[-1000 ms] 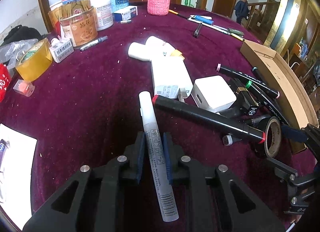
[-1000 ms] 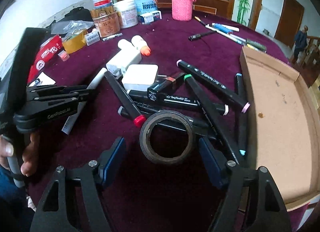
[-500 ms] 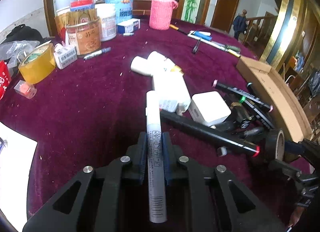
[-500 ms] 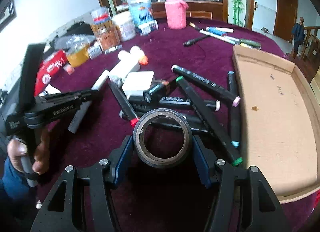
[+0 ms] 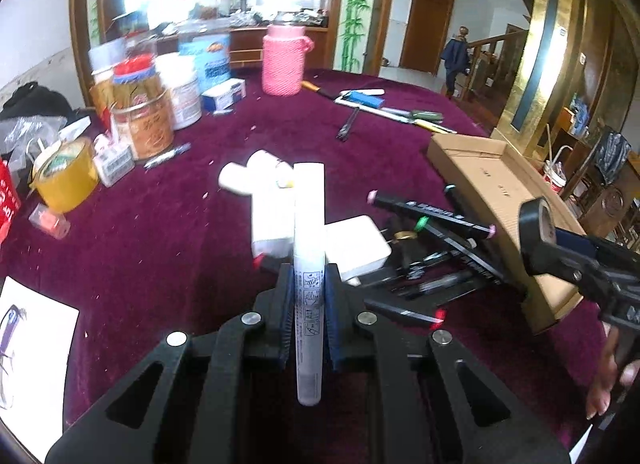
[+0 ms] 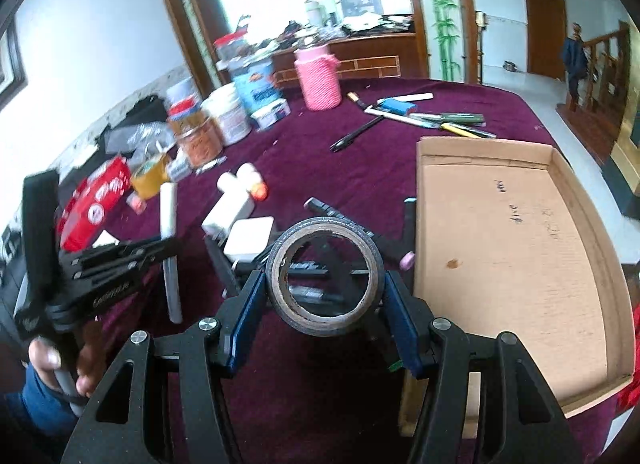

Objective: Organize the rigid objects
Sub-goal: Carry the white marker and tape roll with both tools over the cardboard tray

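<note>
My left gripper (image 5: 307,288) is shut on a white marker (image 5: 308,248) and holds it lifted above the maroon table; the marker also shows in the right wrist view (image 6: 168,219). My right gripper (image 6: 325,296) is shut on a black tape roll (image 6: 324,288) and holds it raised over the pile of black markers (image 6: 320,264). The tape roll shows in the left wrist view (image 5: 538,232) beside the cardboard tray (image 5: 500,199). The tray (image 6: 512,248) lies just right of the right gripper.
A white charger (image 5: 356,248), a white power bank (image 5: 272,219) and white bottles (image 5: 248,175) lie mid-table. Jars (image 5: 140,119), yellow tape (image 5: 66,173) and a pink cup (image 5: 283,59) stand at the back left. Pens (image 5: 384,107) lie at the back. Paper (image 5: 28,352) lies at the left.
Both grippers have risen from the table. The right gripper closed on the tape roll and lifted it; the left lifted the white marker higher.
</note>
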Tool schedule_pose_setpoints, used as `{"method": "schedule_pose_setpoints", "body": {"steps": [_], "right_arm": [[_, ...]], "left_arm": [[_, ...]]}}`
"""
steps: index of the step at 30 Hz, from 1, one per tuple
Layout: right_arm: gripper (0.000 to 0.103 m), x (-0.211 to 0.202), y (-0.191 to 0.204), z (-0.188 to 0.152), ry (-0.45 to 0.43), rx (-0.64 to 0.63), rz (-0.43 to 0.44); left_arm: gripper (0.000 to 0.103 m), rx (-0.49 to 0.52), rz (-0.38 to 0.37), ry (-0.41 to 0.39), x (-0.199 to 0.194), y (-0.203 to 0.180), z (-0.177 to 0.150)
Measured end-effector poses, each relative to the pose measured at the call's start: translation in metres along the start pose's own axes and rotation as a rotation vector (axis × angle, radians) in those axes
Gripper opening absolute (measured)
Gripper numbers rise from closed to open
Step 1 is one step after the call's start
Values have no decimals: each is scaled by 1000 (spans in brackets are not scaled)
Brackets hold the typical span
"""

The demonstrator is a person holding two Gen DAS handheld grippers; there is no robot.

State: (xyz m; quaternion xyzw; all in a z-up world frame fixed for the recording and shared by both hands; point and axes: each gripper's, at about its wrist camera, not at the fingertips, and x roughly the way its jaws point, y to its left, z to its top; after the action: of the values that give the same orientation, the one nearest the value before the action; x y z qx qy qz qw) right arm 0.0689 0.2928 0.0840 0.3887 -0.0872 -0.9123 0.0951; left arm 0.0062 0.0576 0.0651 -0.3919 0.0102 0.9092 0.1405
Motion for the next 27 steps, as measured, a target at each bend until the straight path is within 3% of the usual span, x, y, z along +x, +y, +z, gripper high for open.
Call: {"method": "schedule_pose_setpoints", "body": {"steps": [7, 14, 21, 27], "right_arm": [[54, -16, -38, 27, -81, 93, -31], [54, -23, -79, 55, -156, 176, -80], [54, -7, -117, 48, -142, 222, -100], [54, -20, -146, 42, -165, 280, -103]], "left_arm": [[12, 33, -39, -24, -7, -35, 22], [12, 84, -140, -37, -6, -79, 50], [12, 124, -170, -30, 1, -119, 68], [12, 171, -203, -34, 7, -159, 79]]}}
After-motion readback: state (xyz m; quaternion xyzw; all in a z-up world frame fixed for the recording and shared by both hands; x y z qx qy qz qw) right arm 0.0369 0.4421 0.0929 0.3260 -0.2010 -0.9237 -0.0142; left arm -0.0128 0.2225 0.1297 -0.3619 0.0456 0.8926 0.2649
